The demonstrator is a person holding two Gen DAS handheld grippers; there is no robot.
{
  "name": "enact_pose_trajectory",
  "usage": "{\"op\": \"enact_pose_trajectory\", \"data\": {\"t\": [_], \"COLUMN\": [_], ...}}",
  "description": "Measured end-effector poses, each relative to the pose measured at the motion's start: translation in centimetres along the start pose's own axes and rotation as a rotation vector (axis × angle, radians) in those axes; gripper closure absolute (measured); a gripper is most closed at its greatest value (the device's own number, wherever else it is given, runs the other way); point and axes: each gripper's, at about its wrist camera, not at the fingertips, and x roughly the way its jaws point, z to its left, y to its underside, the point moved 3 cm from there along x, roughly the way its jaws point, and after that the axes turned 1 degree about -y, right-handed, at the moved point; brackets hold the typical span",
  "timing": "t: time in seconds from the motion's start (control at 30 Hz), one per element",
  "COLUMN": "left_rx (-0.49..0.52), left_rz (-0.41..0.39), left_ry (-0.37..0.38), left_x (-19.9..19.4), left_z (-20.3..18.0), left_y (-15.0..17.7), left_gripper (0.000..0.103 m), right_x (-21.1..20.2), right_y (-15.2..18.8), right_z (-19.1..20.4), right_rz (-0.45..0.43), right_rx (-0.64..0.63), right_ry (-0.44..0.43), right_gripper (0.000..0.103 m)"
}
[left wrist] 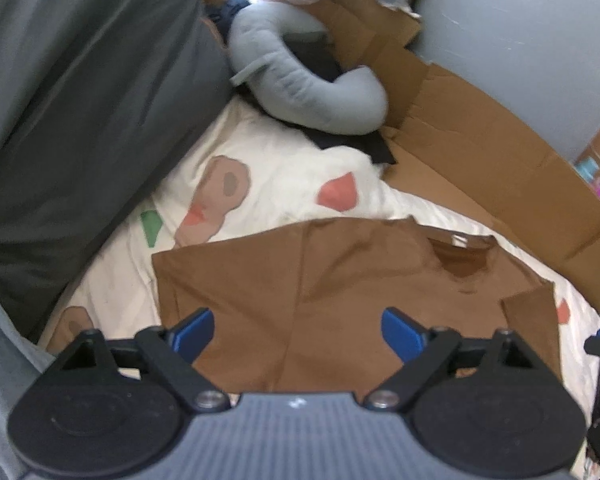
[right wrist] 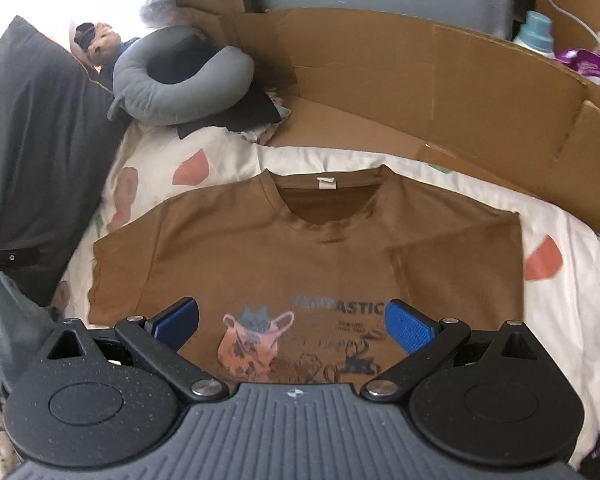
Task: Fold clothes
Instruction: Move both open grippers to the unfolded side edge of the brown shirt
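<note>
A brown T-shirt (right wrist: 300, 248) lies flat, front up, on a white bedspread with coloured patches (right wrist: 560, 320); its collar with a white label points away from me and a print sits on its chest. In the left wrist view the same T-shirt (left wrist: 300, 288) shows its left sleeve and shoulder. My left gripper (left wrist: 298, 330) hangs above the shirt's left side, open, with nothing between its blue pads. Above the chest print, my right gripper (right wrist: 292, 318) stands open too, empty.
A grey neck pillow (right wrist: 172, 84) on dark cloth and a plush toy (right wrist: 100, 44) lie at the far left. A dark grey pillow (left wrist: 80, 120) lines the left. Flattened cardboard (right wrist: 420, 92) walls the far side and right. A bottle (right wrist: 536, 32) stands behind it.
</note>
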Motion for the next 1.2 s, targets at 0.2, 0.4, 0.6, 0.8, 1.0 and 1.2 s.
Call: {"op": "enact_pose_trajectory", "data": {"t": [0.2, 0.4, 0.6, 0.8, 1.0, 1.2], "left_rx": [0.001, -0.003, -0.087, -0.241, -0.288, -0.381], "left_rz": [-0.004, 0.012, 0.042, 0.059, 0.080, 0.123], "left_ry": [-0.033, -0.058, -0.089, -0.080, -0.063, -0.040], "left_x": [2.5, 4.5, 7.1, 9.0, 10.4, 12.1], "left_z": [3.0, 5.1, 8.4, 11.5, 12.1, 13.1], "left_y": [2.1, 5.0, 7.5, 9.4, 9.6, 10.5], "left_gripper": [0.026, 0.026, 0.062, 0.062, 0.062, 0.062], "right_x": [4.8, 8.5, 10.3, 11.2, 12.7, 13.8], "right_y": [1.4, 4.2, 6.1, 6.6, 6.0, 5.9], "right_z": [1.3, 3.2, 5.9, 9.3, 12.6, 16.0], "right_rz": [-0.024, -0.017, -0.003, 0.010, 0.007, 0.003], "right_rx": [-0.023, -0.081, -0.173, -0.286, -0.350, -0.404], "right_ry": [-0.042, -0.062, -0.088, -0.101, -0.107, -0.103], "right_gripper": [0.001, 0.001, 0.002, 0.003, 0.003, 0.003]}}
